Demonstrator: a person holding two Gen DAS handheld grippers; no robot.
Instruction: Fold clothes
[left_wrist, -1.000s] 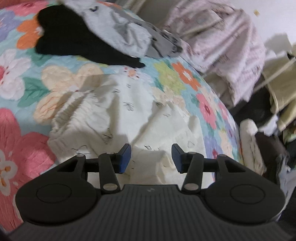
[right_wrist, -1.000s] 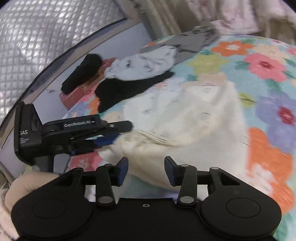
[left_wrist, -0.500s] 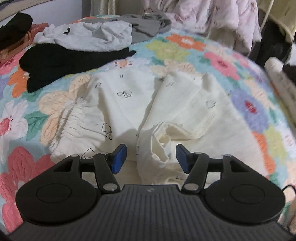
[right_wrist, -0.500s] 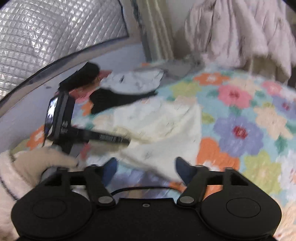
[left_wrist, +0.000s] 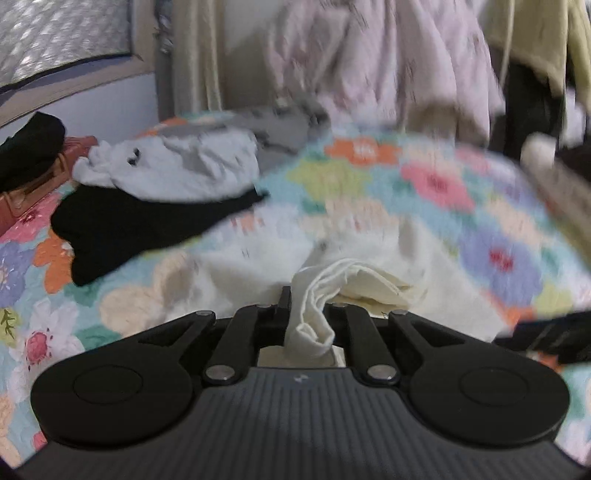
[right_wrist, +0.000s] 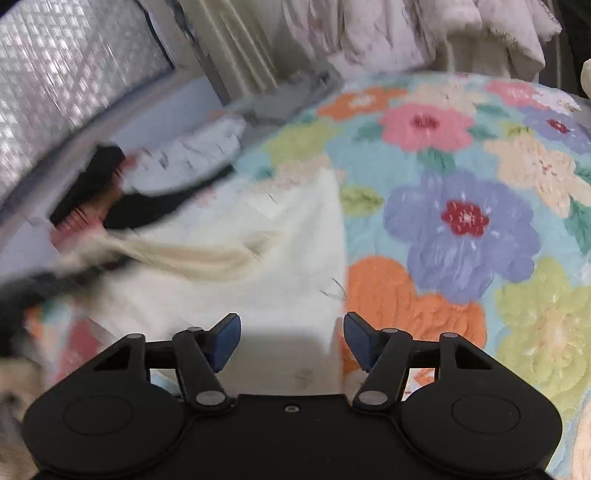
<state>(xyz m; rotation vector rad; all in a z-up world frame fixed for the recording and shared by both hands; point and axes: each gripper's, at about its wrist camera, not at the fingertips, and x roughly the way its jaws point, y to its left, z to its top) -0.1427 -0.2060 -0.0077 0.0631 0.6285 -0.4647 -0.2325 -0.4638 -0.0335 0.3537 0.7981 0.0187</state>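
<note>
Left wrist: cream garment inside gripper.

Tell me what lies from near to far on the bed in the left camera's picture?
Left tongs shut on the cream garment → black garment → white garment → grey garment → hanging pink fabric.

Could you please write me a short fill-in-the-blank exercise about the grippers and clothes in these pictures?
1. The left gripper is shut on the ____ garment.
2. The right gripper has its fingers ____.
3. The grey garment lies partly on top of a ____ one.
4. The quilt is printed with ____.

Missing words: cream; open; black; flowers
</note>
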